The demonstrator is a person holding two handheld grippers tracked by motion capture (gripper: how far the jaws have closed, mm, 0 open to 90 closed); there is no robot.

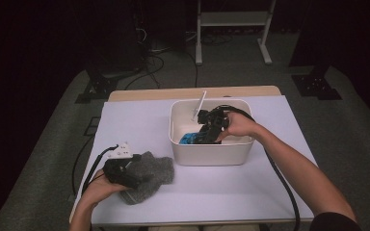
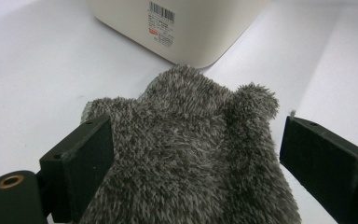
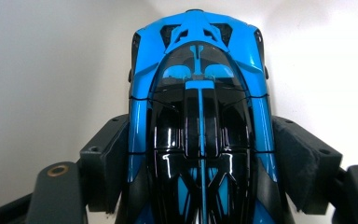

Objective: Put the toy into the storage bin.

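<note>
Left gripper [image 1: 134, 169] is resting with jaws wide apart over the grey fuzzy cloth [image 1: 149, 175] on the table [image 1: 139, 122], while right gripper [image 1: 203, 137] is clamping the blue toy car [image 1: 190, 139] inside the white bin [image 1: 211, 154].

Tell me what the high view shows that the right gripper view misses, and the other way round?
High view alone: the whole table, the left tool resting over a grey fuzzy cloth, both of the person's forearms, and the white bin seen from outside with a white stick leaning in it. Right gripper view alone: the blue and black toy car in close detail, with the right tool pressing a jaw against each of its sides. Both share: that car, the right tool, and the bin's pale inside.
</note>
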